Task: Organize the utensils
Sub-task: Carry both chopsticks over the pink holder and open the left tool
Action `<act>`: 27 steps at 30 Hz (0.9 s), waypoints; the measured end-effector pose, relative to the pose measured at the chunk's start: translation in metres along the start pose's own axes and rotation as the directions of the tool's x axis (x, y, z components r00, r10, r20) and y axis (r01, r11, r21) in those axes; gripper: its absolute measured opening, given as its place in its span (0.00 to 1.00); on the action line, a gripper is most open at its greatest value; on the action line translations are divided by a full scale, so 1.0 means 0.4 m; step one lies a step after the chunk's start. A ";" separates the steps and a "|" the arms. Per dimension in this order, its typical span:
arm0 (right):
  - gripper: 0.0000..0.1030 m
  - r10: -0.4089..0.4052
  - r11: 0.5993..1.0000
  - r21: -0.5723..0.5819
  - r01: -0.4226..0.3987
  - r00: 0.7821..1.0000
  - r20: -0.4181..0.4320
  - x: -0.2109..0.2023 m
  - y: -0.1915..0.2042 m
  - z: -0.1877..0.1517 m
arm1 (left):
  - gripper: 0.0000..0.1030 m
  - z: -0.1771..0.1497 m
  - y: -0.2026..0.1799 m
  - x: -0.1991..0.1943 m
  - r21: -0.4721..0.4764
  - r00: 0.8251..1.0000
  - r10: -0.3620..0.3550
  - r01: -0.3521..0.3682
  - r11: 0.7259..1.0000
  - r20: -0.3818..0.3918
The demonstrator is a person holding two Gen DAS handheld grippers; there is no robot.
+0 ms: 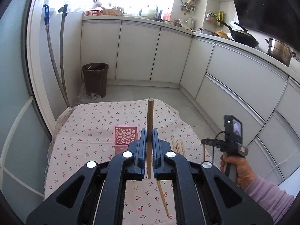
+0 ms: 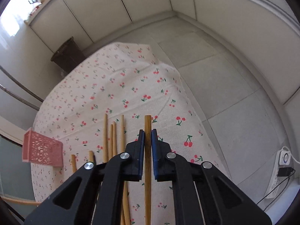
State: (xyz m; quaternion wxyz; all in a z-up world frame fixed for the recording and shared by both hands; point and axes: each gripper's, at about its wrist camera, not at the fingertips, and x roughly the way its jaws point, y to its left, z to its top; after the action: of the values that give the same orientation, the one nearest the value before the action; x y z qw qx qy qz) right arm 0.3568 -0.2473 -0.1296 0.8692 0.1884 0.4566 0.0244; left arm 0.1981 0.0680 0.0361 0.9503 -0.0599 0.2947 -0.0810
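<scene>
While the left gripper (image 1: 149, 137) has its fingers closed on one wooden chopstick (image 1: 150, 116), held above the cherry-print tablecloth (image 1: 90, 120), the right gripper (image 2: 148, 137) pinches a darker bamboo chopstick (image 2: 148, 123) the same way. A pink perforated basket (image 1: 125, 134) sits on the table just left of the left fingers. Loose chopsticks (image 2: 113, 136) lie on the cloth between basket and right gripper.

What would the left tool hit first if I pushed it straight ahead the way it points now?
Probably the cherry-print tablecloth beyond the pink basket, which sits slightly left of the line. The left tool holds a chopstick; depth is unclear.
</scene>
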 end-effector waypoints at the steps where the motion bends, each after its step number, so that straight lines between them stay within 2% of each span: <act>1: 0.07 0.019 1.000 -0.006 -0.019 0.999 0.037 -0.045 0.004 0.002 | 0.05 0.001 0.000 0.002 -0.003 1.000 -0.003 0.003 1.000 0.000; 4: 0.07 0.046 0.997 -0.062 -0.037 0.987 0.152 -0.190 0.027 -0.005 | 0.05 -0.003 -0.005 0.008 0.002 1.000 0.004 -0.004 1.000 -0.001; 7: 0.07 0.087 0.995 -0.076 -0.072 0.971 0.224 -0.305 0.047 -0.013 | 0.05 0.007 0.003 0.013 -0.029 1.000 -0.001 0.001 1.000 -0.005; 10: 0.07 0.132 0.990 -0.091 -0.111 0.952 0.276 -0.393 0.076 0.000 | 0.05 0.049 0.014 0.000 -0.078 0.999 0.002 0.001 0.997 0.032; 14: 0.07 0.192 0.981 -0.105 -0.165 0.910 0.368 -0.487 0.102 0.028 | 0.05 0.116 0.029 -0.012 -0.123 0.995 0.032 -0.020 0.992 0.093; 18: 0.07 0.275 0.961 -0.086 -0.264 0.870 0.409 -0.514 0.124 0.078 | 0.05 0.177 0.051 0.013 -0.156 0.987 0.095 -0.074 0.985 0.130; 20: 0.08 0.317 0.947 -0.083 -0.311 0.856 0.408 -0.507 0.139 0.101 | 0.05 0.198 0.069 0.033 -0.173 0.982 0.124 -0.099 0.980 0.142; 23: 0.07 0.346 0.936 -0.079 -0.344 0.850 0.399 -0.484 0.171 0.122 | 0.05 0.205 0.104 0.076 -0.209 0.982 0.137 -0.107 0.972 0.133; 27: 0.08 0.364 0.930 -0.086 -0.358 0.855 0.369 -0.444 0.226 0.135 | 0.05 0.199 0.142 0.145 -0.235 0.984 0.156 -0.132 0.963 0.088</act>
State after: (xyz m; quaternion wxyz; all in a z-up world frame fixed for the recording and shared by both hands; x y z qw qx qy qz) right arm 0.3085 -0.2180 0.0688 0.9221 0.2654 0.2363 0.1532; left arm 0.2972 0.1180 0.0601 0.9547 -0.1511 0.2549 0.0259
